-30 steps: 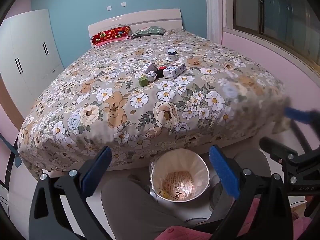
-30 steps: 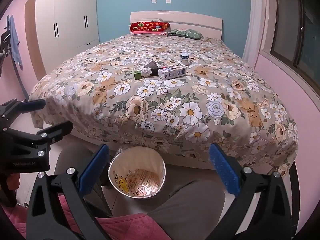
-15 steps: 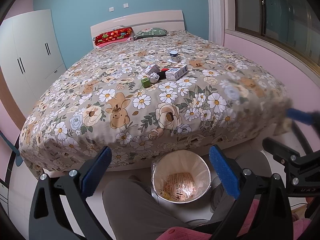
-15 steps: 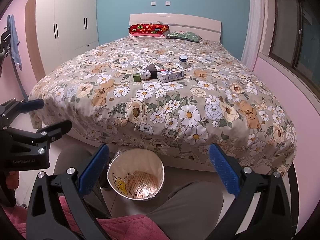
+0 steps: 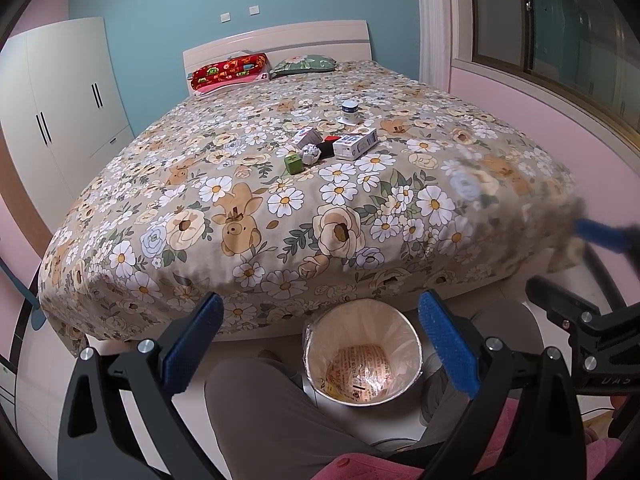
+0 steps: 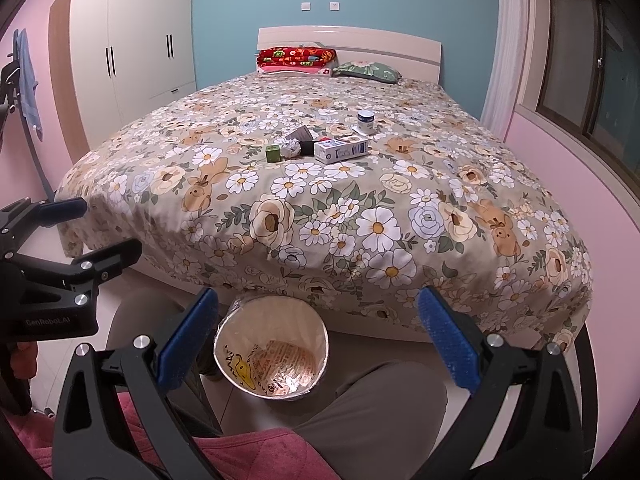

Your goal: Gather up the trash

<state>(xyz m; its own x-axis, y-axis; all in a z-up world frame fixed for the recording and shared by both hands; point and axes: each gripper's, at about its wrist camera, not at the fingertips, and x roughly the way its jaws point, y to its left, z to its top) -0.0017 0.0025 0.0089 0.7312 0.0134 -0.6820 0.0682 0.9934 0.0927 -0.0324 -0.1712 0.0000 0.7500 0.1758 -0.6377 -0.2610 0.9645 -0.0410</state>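
Left gripper (image 5: 318, 344) and right gripper (image 6: 316, 340) both held wide apart and empty above the lined bin (image 5: 362, 356) on the floor, litter cluster (image 6: 316, 148) lay mid-bed on the floral bedspread (image 5: 240, 216), well apart from the bin.

Both wrist views low, facing bed (image 5: 320, 200), sharing bin (image 6: 272, 354)
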